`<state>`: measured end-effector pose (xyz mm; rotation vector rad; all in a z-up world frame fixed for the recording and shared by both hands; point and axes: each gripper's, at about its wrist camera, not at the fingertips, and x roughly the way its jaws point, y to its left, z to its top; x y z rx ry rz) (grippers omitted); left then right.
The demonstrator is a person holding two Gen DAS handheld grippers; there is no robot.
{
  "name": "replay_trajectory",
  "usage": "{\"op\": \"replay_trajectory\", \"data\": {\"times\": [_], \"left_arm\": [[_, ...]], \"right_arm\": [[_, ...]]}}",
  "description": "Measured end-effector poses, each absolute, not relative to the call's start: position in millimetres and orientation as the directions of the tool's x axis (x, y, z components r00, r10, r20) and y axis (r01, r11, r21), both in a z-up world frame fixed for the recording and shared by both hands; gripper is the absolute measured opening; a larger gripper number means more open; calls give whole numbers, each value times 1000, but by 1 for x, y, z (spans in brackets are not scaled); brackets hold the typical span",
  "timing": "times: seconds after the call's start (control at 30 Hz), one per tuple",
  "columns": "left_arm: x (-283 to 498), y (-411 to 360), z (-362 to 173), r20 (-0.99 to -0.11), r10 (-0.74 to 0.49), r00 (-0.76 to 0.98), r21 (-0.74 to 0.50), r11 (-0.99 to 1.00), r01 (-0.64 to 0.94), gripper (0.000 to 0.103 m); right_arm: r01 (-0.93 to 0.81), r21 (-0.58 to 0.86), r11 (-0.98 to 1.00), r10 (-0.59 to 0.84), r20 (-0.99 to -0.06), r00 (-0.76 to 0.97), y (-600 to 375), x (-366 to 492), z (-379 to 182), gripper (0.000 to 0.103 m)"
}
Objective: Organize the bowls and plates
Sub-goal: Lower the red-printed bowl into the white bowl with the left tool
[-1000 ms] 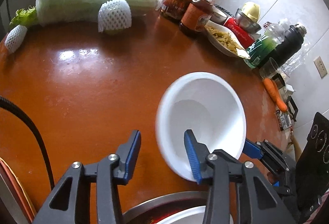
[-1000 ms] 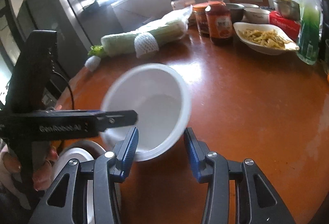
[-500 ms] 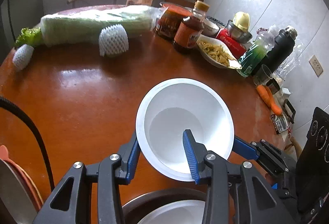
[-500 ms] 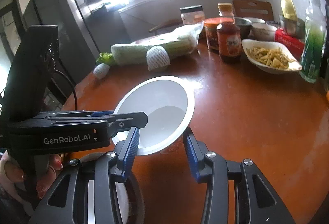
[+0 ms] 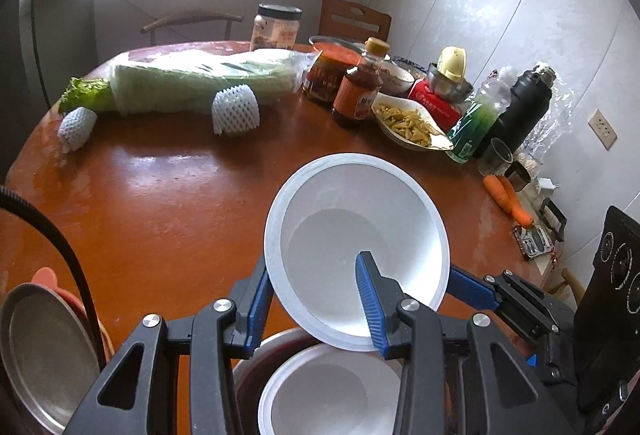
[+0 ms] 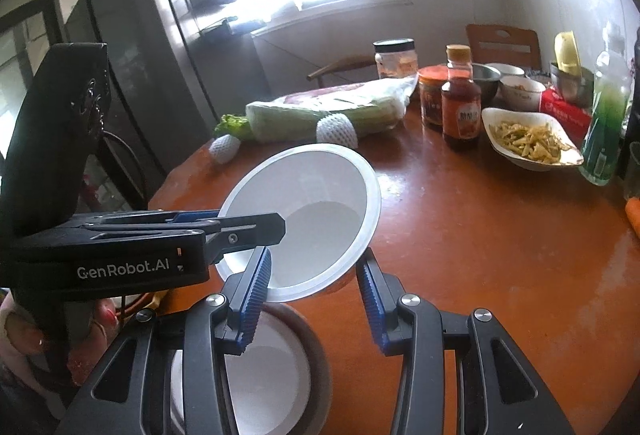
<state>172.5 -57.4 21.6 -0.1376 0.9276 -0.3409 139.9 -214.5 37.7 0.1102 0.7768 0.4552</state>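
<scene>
A white bowl point(image 5: 356, 235) hangs tilted above the brown table point(image 5: 160, 203), held from two sides. My left gripper point(image 5: 312, 263) is shut on its near rim, one finger inside and one outside. My right gripper point(image 6: 316, 251) is shut on the opposite side of the same bowl point(image 6: 316, 203), and one of its fingers point(image 5: 468, 285) shows from behind the rim. Below the held bowl, a second white bowl point(image 5: 332, 395) sits inside a dark-rimmed metal bowl point(image 5: 256, 355). A steel plate point(image 5: 44, 355) lies on an orange plate point(image 5: 48, 275) at the near left.
Along the far side lie a wrapped cabbage point(image 5: 200, 83), a foam-netted fruit point(image 5: 236, 109), a sauce bottle point(image 5: 358, 91), a dish of food point(image 5: 412, 123), a green bottle point(image 5: 476, 119) and a black flask point(image 5: 520, 107). Carrots point(image 5: 508, 199) lie at the right edge. A black cable point(image 5: 60, 247) crosses the near left.
Both grippers have risen with the white bowl, which came up off the table and closer. More of the lower white bowl and the steel plate now shows.
</scene>
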Motion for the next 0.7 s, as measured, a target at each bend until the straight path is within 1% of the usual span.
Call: {"op": "replay_trajectory", "data": {"times": [0.3, 0.5, 0.7], "left_arm": [[131, -48, 39, -731, -339, 593, -253, 941, 226, 42], [111, -43, 44, -721, -343, 602, -259, 939, 225, 42], [99, -39, 40, -731, -334, 594, -257, 942, 214, 42]], "right_arm": [[-388, 241, 890, 449, -621, 643, -205, 104, 57, 46], [-406, 250, 879, 467, -621, 629, -202, 86, 62, 46], [-426, 252, 869, 482, -631, 609, -198, 71, 60, 46]]}}
